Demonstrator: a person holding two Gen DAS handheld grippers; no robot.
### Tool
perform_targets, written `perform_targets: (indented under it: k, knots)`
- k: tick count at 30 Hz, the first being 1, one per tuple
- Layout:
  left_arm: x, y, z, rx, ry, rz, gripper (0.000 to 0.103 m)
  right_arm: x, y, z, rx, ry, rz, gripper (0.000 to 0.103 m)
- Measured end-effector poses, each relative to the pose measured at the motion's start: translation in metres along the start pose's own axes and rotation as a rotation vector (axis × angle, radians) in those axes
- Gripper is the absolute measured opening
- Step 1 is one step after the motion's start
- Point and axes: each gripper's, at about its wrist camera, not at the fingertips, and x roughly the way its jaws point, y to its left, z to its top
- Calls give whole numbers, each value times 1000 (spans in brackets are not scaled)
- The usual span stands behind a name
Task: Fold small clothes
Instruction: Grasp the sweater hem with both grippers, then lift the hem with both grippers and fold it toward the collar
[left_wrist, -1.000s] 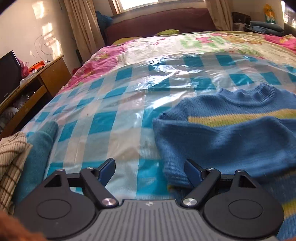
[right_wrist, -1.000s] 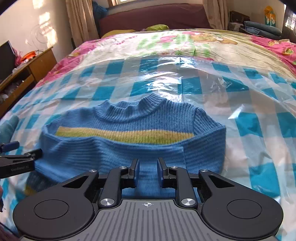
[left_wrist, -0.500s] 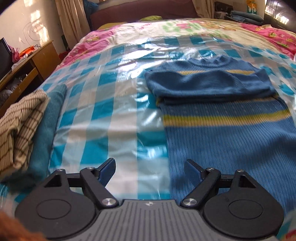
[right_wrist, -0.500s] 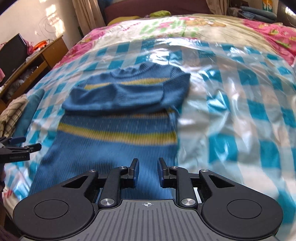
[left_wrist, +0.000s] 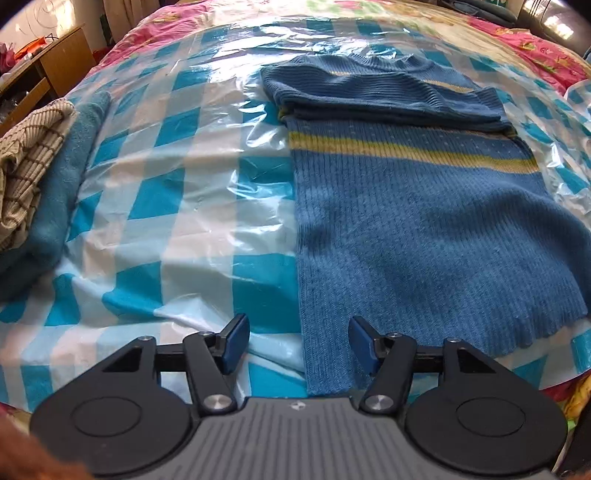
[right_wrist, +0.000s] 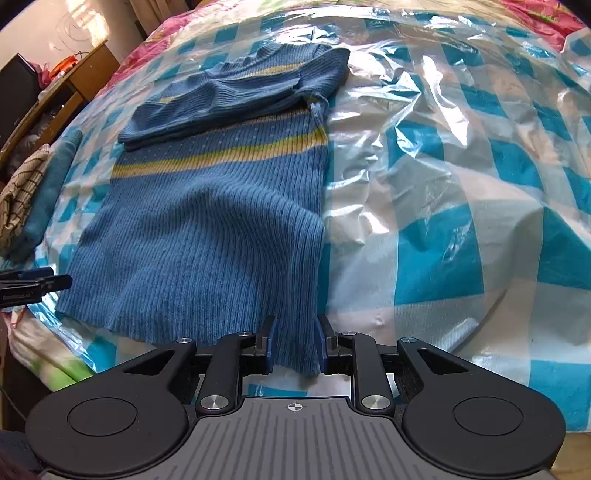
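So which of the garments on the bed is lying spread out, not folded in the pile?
The blue sweater with yellow stripes, spread on the plastic sheet. The checked cloth and teal towel sit stacked at the far left edge.

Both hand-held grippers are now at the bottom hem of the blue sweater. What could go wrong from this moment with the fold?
1. The left hand-held gripper is closing with only the sweater hem's corner between its jaws; it may catch too little knit and slip.
2. The plastic sheet under the hem is loose and wrinkled; a jaw may pinch it too.
3. The right hand-held gripper straddles the other corner; uneven lifting could disturb the folded sleeves.
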Motion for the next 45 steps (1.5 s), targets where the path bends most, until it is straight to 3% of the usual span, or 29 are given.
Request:
perform_targets:
  k: [3, 14, 16, 30, 43, 45]
  knots:
    - [2, 4, -1, -18, 14, -4, 58, 2, 0, -1, 8, 5, 14, 22]
    - [8, 3, -4, -79, 61, -146, 36, 9, -2, -4, 31, 17, 43, 22]
    - [11, 4, -3, -102, 71, -176, 35, 11, -4, -4, 47, 23, 50, 22]
    - [21, 7, -1, -135, 125, -203, 33, 20, -14, -1, 103, 12, 80, 27]
    - [23, 2, 0, -129, 119, -209, 32, 28, -14, 2, 111, 8, 99, 29]
    - [22, 4, -1, -135, 116, -212, 29, 27, -12, 2, 106, 16, 120, 23]
